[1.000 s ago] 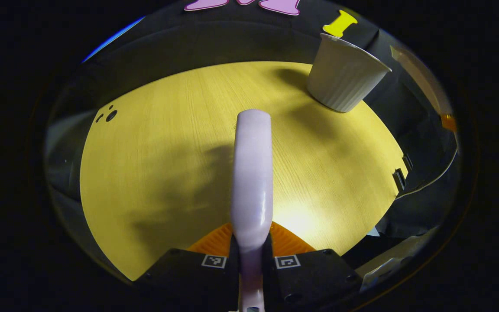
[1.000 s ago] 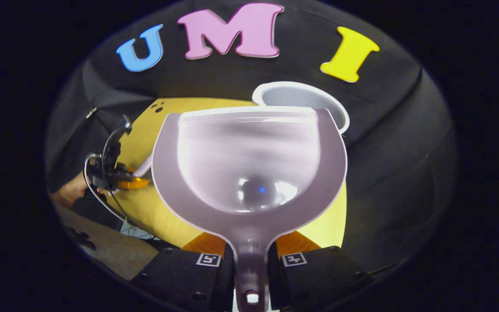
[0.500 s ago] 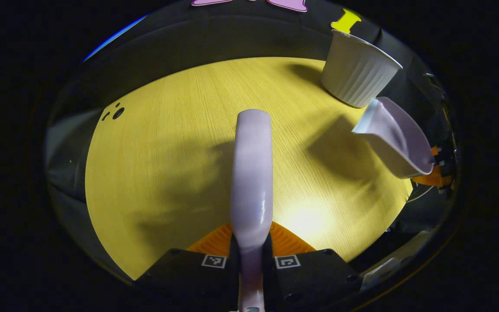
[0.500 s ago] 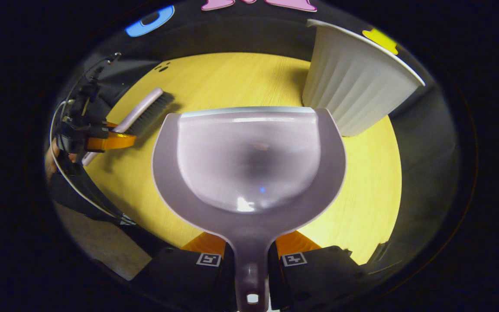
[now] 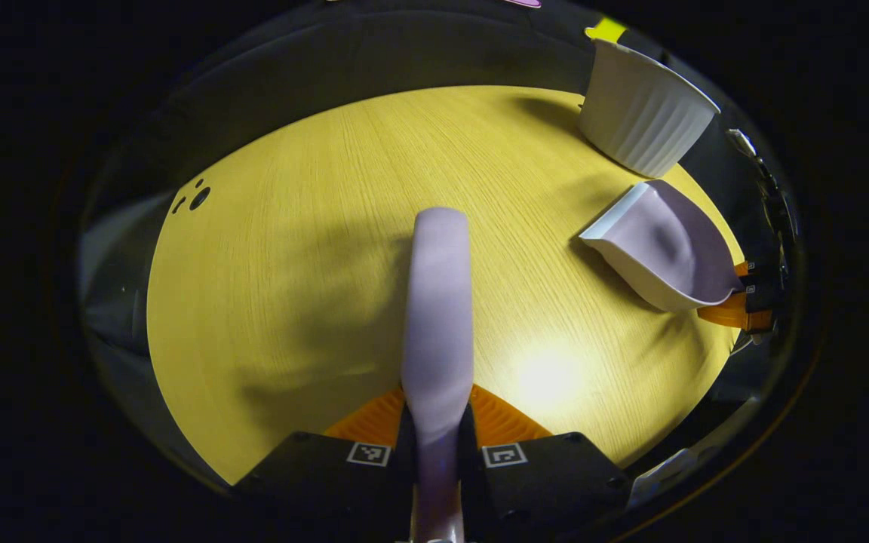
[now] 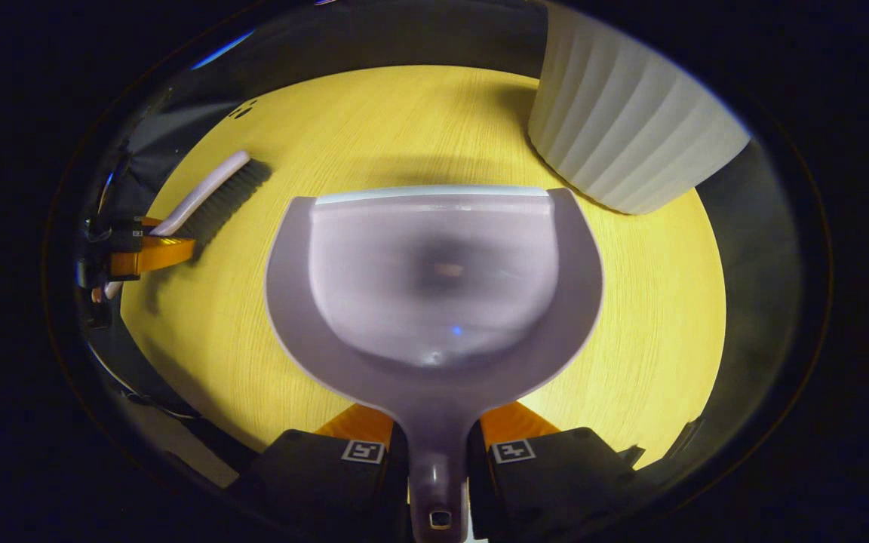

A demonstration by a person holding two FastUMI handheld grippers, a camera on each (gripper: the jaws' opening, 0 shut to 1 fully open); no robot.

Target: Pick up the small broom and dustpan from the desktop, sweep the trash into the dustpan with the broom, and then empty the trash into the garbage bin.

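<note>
Lowered from above the garbage bin [image 6: 631,128], dustpan [image 6: 434,286] nears the desktop [image 5: 291,249].
Right gripper [image 6: 436,452] pinches its stiff handle; left gripper [image 5: 434,456] pinches the light broom [image 5: 438,317].

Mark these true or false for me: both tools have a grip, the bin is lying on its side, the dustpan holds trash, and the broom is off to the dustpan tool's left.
1. The left tool grips the broom. True.
2. The right tool is open and holds nothing. False: it is shut on the dustpan handle.
3. The bin lies on its side. False: it stands upright on the table.
4. The dustpan holds a heap of trash. False: its scoop looks bare.
5. In the right gripper view, the broom is left of the dustpan. True.
</note>
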